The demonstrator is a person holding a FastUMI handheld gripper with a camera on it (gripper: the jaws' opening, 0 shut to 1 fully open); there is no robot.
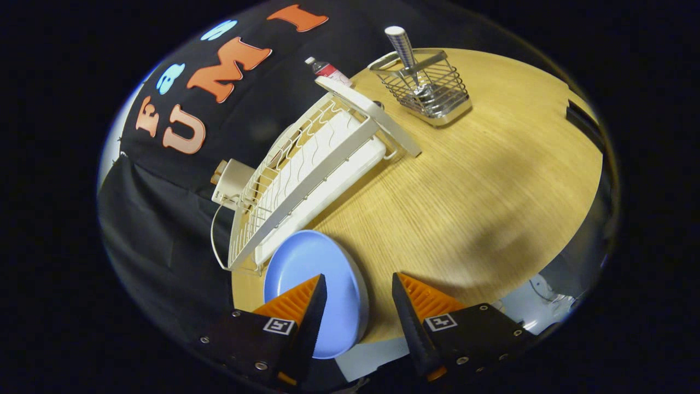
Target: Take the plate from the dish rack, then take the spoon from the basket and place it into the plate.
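Note:
A light blue plate (306, 262) lies on the wooden table (465, 191) beside the near end of the white dish rack (306, 180). My gripper (359, 278) is open. Its left finger (298, 303) sits over the plate, and the plate's rim lies in the gap between the fingers. The right finger (421, 301) stands apart from that rim, over bare wood. Far beyond the fingers, past the rack, a wire basket (435, 90) holds the spoon upright; the spoon's handle (402, 46) sticks up out of it.
A small bottle (328, 70) with a red label stands behind the rack's far end. A white box (232, 180) with a cable hangs off the table's edge next to the rack. The table's edge runs just under my fingers.

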